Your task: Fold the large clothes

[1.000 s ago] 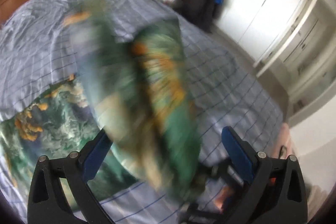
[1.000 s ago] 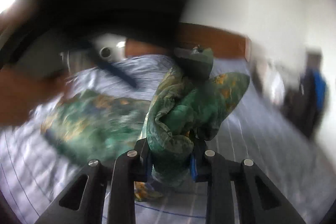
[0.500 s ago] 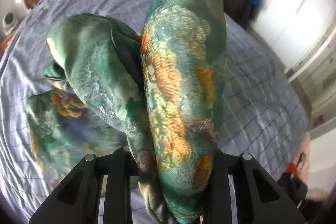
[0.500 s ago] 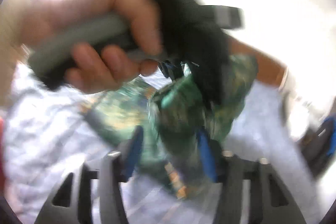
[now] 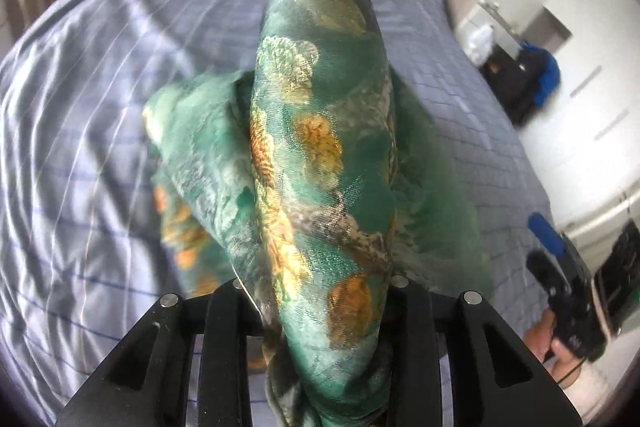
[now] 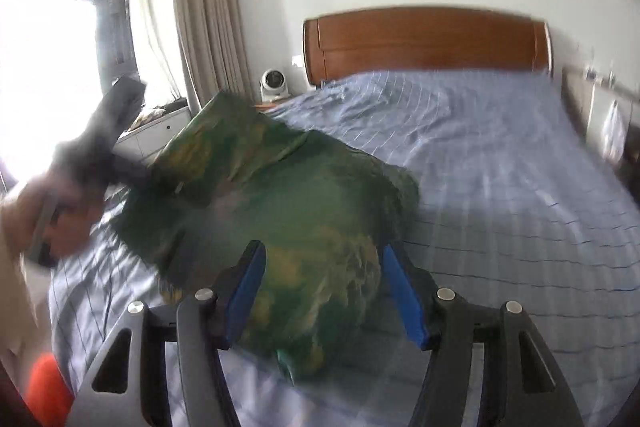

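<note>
A large green garment [image 5: 320, 131] with orange and cream flowers fills the left wrist view. A thick fold of it is bunched between the jaws of my left gripper [image 5: 320, 291], which press on it while they are opening slightly. The rest hangs down onto the blue bed [image 5: 80, 107]. In the right wrist view the garment [image 6: 280, 195] lies heaped on the bed, blurred. My right gripper [image 6: 326, 291] stands open, its blue pads [image 6: 248, 291] apart and free of the cloth. The left gripper [image 6: 120, 163], held by a hand [image 6: 52, 223], lifts the garment's left corner.
The bed [image 6: 500, 167] with its striped blue sheet has a wooden headboard [image 6: 424, 43]. A small white fan [image 6: 274, 83] stands beside it, near the curtained window. White wardrobes [image 5: 592, 67] and a dark chair with a blue garment [image 5: 532, 83] stand past the bed. An orange object [image 6: 48, 391] is at the lower left.
The left gripper went from wide open to closed on the garment and swung across the bed. The right gripper let go of the cloth, opened and drew back; the garment now lies on the bed.
</note>
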Available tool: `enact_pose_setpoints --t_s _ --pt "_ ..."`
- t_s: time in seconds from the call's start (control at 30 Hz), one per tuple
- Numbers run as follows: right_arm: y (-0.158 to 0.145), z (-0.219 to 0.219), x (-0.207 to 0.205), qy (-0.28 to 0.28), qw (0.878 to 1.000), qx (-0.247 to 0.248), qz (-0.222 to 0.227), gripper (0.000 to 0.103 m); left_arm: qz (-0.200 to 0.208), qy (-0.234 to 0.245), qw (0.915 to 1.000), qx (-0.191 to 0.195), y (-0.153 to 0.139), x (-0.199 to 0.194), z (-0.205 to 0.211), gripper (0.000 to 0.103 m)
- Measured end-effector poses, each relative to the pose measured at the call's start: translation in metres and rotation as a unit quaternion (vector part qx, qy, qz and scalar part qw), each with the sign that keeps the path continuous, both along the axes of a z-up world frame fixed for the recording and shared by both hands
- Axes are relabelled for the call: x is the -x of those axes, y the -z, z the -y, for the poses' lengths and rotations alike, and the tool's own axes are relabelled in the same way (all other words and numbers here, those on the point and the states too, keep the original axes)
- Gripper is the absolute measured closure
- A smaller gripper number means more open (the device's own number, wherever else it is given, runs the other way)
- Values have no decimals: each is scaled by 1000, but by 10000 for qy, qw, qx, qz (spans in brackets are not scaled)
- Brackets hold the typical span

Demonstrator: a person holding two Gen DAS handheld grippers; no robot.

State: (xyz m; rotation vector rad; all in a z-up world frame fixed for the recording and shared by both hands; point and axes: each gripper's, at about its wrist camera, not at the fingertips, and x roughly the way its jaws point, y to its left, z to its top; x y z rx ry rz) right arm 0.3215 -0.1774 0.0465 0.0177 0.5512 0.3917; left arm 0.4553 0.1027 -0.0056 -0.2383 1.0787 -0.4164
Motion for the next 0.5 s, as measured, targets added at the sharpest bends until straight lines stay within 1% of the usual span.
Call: enact_pose_setpoints --t_s 0.07,0.1,0.13,0.17,0.2,0.23,0.27,0.33,0.43,0.5 --pt "11 -17 -28 -173 9993 10 -333 42 -215 -269 9990 292 25 -6 -22 68" --pt "22 -27 -40 -273 9983 86 -511 42 -329 -406 9978 405 38 -8 -29 66" --pt "44 -43 -55 -453 9954 208 -815 42 -428 -538 9965 478 51 -10 -36 65" --pt "60 -51 -63 -542 9935 210 -983 41 -528 -619 9947 622 68 -12 -43 64" --pt "74 -54 -70 -548 9923 172 -1097 40 -599 -680 9924 832 83 -13 -49 62" --pt "88 -56 -76 -466 9918 150 -1178 39 -607 -723 9909 957 92 -14 -53 62" --pt "94 -56 -78 -407 9919 114 -1194 39 -603 -768 9893 1081 101 -16 -55 60" --pt "101 -54 -82 -332 9925 2 -1180 38 -590 -814 9872 1236 108 -20 -55 60" --pt "102 -57 -83 -285 9928 159 -1153 38 -588 -877 9858 1304 110 -20 -54 58" --pt "103 -59 -85 -305 9926 254 -1146 38 -528 -862 9865 1290 105 -15 -52 51"
